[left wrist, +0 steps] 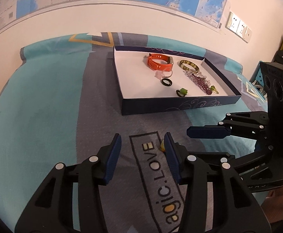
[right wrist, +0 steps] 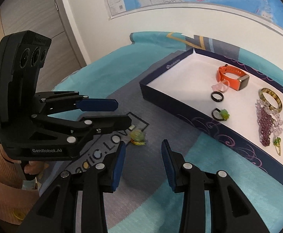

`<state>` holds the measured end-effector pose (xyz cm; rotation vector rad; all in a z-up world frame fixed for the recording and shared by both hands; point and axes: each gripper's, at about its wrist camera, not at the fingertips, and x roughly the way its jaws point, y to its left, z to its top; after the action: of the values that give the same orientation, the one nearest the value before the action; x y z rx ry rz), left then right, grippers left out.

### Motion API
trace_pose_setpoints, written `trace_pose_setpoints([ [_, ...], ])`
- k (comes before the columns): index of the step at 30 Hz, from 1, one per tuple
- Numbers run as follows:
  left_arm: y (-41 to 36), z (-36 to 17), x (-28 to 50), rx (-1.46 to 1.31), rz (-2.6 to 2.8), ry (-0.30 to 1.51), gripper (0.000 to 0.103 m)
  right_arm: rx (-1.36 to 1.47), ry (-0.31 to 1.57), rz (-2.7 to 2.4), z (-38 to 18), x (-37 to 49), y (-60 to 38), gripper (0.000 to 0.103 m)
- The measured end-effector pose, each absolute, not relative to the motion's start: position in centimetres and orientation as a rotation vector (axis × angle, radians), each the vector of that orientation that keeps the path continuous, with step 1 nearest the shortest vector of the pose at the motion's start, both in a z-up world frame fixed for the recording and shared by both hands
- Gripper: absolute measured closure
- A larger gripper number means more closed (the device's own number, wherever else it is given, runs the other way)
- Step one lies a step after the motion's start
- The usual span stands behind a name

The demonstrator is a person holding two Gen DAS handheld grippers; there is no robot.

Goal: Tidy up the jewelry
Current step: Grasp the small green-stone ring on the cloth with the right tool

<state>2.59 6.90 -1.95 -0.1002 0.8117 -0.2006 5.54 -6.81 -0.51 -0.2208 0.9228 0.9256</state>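
Nearest, both grippers hang over the bedspread (right wrist: pixel 209 167) with jaws released, nothing between them: the left gripper (left wrist: pixel 142 155) and the right gripper (right wrist: pixel 143 161). One yellow-green charm (right wrist: pixel 138 136) lies loose on the cloth, just beyond the right gripper at 12 o'clock, not yet put away. Farther off, at 1 o'clock, the box (right wrist: pixel 180 108) already holds the orange watch (right wrist: pixel 232 76), bangle (right wrist: pixel 270 100), black ring (right wrist: pixel 217 96), green ring (right wrist: pixel 222 114) and purple beads (right wrist: pixel 266 128). By appearance, one piece remains.
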Motion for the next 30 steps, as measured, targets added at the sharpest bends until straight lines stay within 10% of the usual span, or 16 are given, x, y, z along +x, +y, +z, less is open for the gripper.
trace_pose_setpoints([
  [12,7.2,-2.3,2.5,-0.110,-0.197,0.830,0.065,-0.252,0.942,0.915,-1.0,5.5,-5.0,0.093],
  [30,4.1,-2.1,2.8,-0.085,-0.300,0.829,0.069,-0.141,0.950,0.850,-0.8,6.1,-9.7,0.094],
])
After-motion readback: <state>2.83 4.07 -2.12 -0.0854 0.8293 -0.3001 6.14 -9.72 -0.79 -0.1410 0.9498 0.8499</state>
